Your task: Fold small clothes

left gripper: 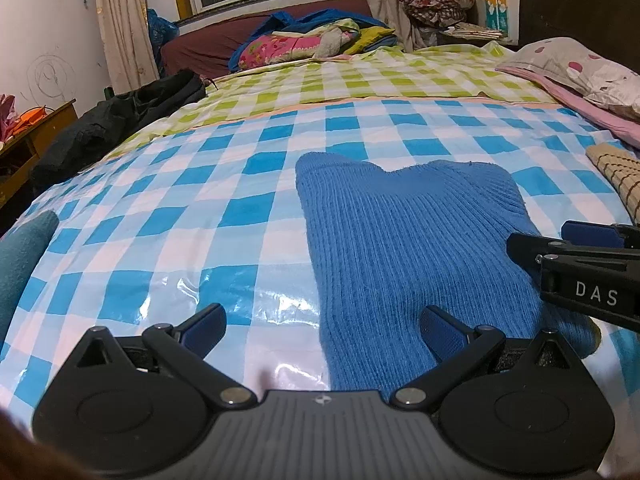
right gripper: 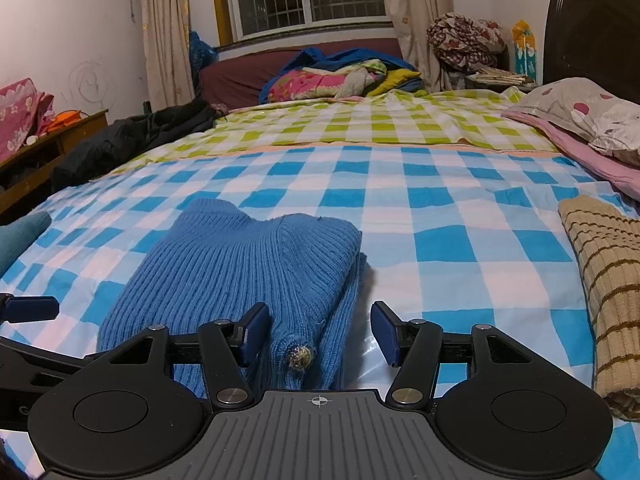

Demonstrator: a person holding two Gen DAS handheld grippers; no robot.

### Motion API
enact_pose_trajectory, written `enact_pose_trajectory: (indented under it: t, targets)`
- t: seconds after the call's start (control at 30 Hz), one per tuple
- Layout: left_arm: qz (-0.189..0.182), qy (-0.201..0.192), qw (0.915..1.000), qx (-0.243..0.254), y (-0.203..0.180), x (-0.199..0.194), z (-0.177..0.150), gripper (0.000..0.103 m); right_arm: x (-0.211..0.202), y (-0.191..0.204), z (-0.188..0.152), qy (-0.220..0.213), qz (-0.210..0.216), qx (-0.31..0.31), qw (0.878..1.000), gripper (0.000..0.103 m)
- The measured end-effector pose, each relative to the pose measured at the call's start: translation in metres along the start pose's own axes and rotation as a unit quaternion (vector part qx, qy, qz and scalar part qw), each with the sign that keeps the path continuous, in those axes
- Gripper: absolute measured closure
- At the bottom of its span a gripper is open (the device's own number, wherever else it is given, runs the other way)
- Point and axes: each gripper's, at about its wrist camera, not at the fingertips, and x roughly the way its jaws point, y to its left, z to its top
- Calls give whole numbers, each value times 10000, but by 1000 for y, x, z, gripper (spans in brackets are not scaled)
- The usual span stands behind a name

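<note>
A folded blue ribbed knit sweater (left gripper: 400,240) lies flat on the checked plastic sheet (left gripper: 200,200) that covers the bed. My left gripper (left gripper: 324,328) is open low over the sweater's near left edge, its right finger over the knit and its left finger over the bare sheet. My right gripper (right gripper: 320,332) is open too, and the sweater's (right gripper: 248,264) near right corner with a small multicoloured tuft (right gripper: 300,356) sits between its fingers. Neither gripper holds cloth. In the left wrist view the right gripper (left gripper: 560,240) comes in from the right edge.
A beige knit garment with brown stripes (right gripper: 608,288) lies to the right of the sweater. At the left edge lie a teal cloth (left gripper: 24,248) and a black jacket (left gripper: 112,128). A spotted pillow (right gripper: 592,120) and pink bedding are at the far right. Piled clothes (right gripper: 340,76) lie beyond the bed.
</note>
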Motion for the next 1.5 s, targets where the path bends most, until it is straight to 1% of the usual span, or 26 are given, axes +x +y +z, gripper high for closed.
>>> enact_pose_trajectory:
  t: [0.17,0.4,0.6,0.73,0.87,1.0,1.3,1.5]
  targets:
    - [7,0,10000,-25,6,-5,-2,0,-3,-1,0,6,-1,29,10000,46]
    - [-121,26,9999,-106,17,-13,-11,0,-22,-4,-7,90,18,234,9997,46]
    - [-261,99,9996,-54,21,-20,-27,0,-41,1,-26,231,-107,338,9991,46]
    - [-355,180,9992,-81,24,-20,-36,0,-47,1,-42,371,-326,373,9981,45]
    - [-412,219,9989,-64,25,-22,-44,0,-58,-2,-51,331,-413,519,9972,45]
    - [-449,280,9986,-53,26,-21,-52,0,-65,8,-62,346,-526,354,9974,45]
    - [-507,480,9976,43,20,-17,-65,0,-66,28,-72,447,-371,109,9983,45]
    - [-546,480,9974,-24,22,-17,-67,0,-64,33,-76,523,-410,37,9978,45]
